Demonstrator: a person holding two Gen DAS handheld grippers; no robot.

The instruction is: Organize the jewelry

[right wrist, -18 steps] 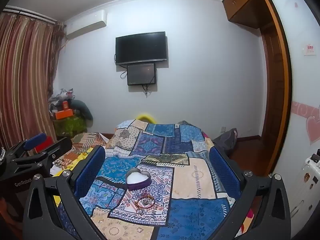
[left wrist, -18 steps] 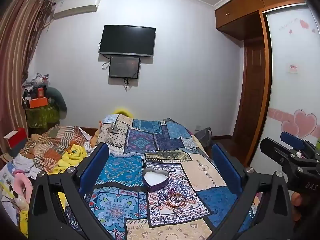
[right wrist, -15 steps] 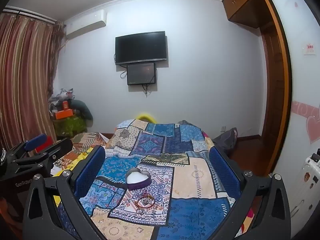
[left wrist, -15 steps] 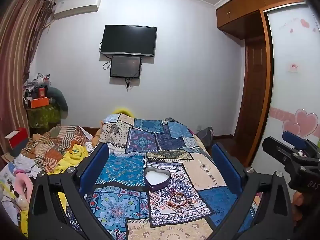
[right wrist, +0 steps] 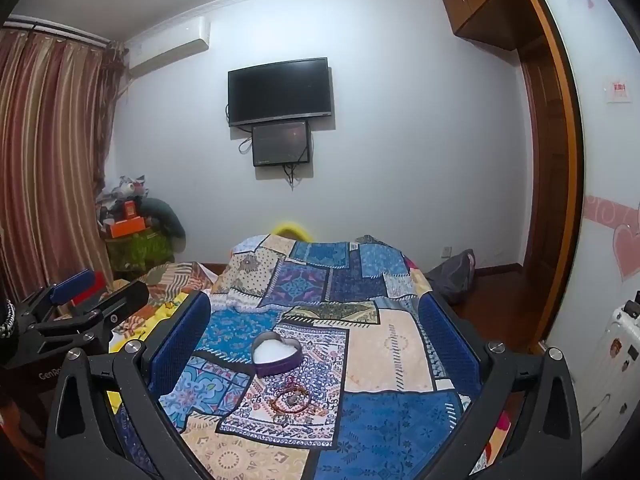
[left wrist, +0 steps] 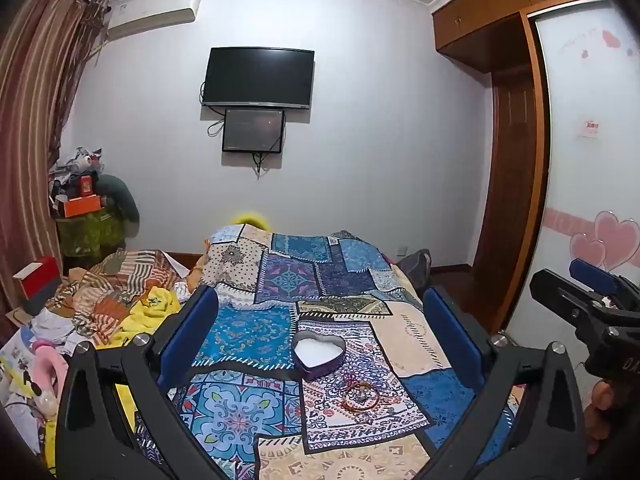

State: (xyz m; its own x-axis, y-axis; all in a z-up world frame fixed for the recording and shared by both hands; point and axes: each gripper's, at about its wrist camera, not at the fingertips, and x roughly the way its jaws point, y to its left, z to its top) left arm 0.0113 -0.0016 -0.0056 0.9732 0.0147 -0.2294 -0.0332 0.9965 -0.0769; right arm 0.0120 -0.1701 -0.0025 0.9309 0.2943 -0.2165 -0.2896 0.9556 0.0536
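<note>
At frame centre on the quilt (left wrist: 248,332): heart-shaped tin (left wrist: 319,355), lidless; bracelets (left wrist: 362,396) heaped just below it. Your left gripper (left wrist: 320,336) and right gripper (right wrist: 314,334) both gape wide, holding nothing.

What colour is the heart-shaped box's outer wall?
Purple, with a white inside; the heart-shaped box shows best in the right wrist view.

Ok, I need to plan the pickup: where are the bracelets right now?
The bracelets lie in a small pile on the quilt, just in front of the heart box, low and central in both wrist views.
</note>
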